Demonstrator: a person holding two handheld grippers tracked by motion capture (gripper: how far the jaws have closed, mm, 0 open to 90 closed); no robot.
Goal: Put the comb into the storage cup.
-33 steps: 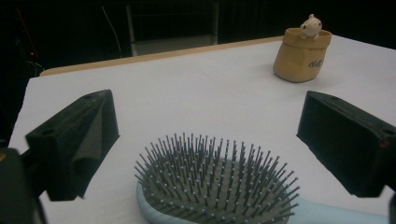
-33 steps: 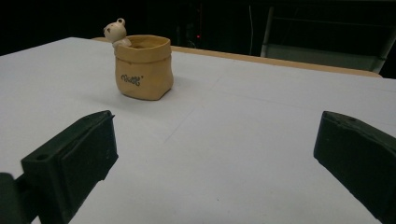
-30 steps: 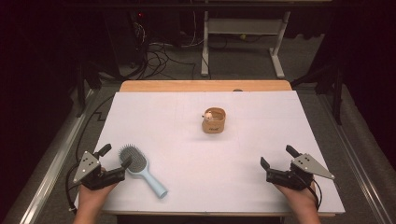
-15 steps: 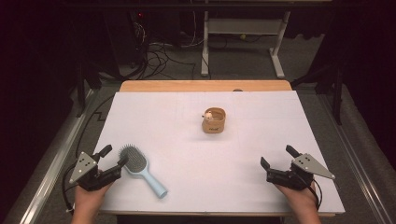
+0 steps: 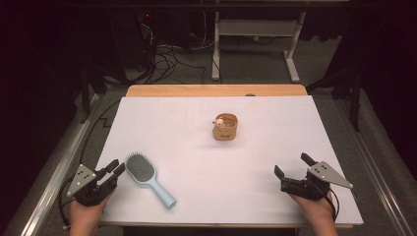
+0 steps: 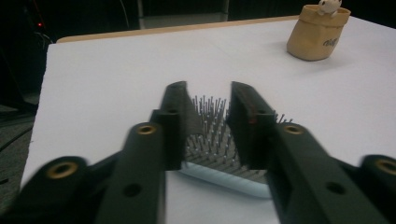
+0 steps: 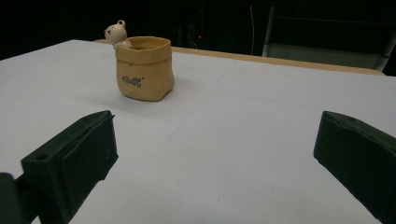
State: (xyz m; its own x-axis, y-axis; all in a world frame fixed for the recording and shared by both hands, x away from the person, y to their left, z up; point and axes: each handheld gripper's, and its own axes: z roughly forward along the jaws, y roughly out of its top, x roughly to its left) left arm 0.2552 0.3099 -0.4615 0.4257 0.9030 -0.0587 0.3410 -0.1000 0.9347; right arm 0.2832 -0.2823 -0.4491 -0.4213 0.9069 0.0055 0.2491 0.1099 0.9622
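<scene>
A pale blue hairbrush (image 5: 140,169) lies bristles up near the table's front left, its handle pointing toward the front edge. My left gripper (image 5: 117,167) sits just left of the brush head. Its jaws have just been closing to a narrow gap. In the left gripper view the bristles of the hairbrush (image 6: 210,140) show through that gap of the left gripper (image 6: 210,100), and the pads press on nothing. My right gripper (image 5: 291,164) rests near the front right, wide open and empty, as the right gripper view also shows (image 7: 215,149).
A tan pouch-shaped cup with a small bear figure (image 5: 225,127) stands mid-table, also seen from the left gripper (image 6: 318,32) and the right gripper (image 7: 144,67). The white table top (image 5: 187,132) ends in a wooden strip (image 5: 216,90) at the back. Cables and desk legs lie beyond.
The left gripper's jaws have drawn much closer together beside the brush head. The brush, the cup and the right gripper have stayed put.
</scene>
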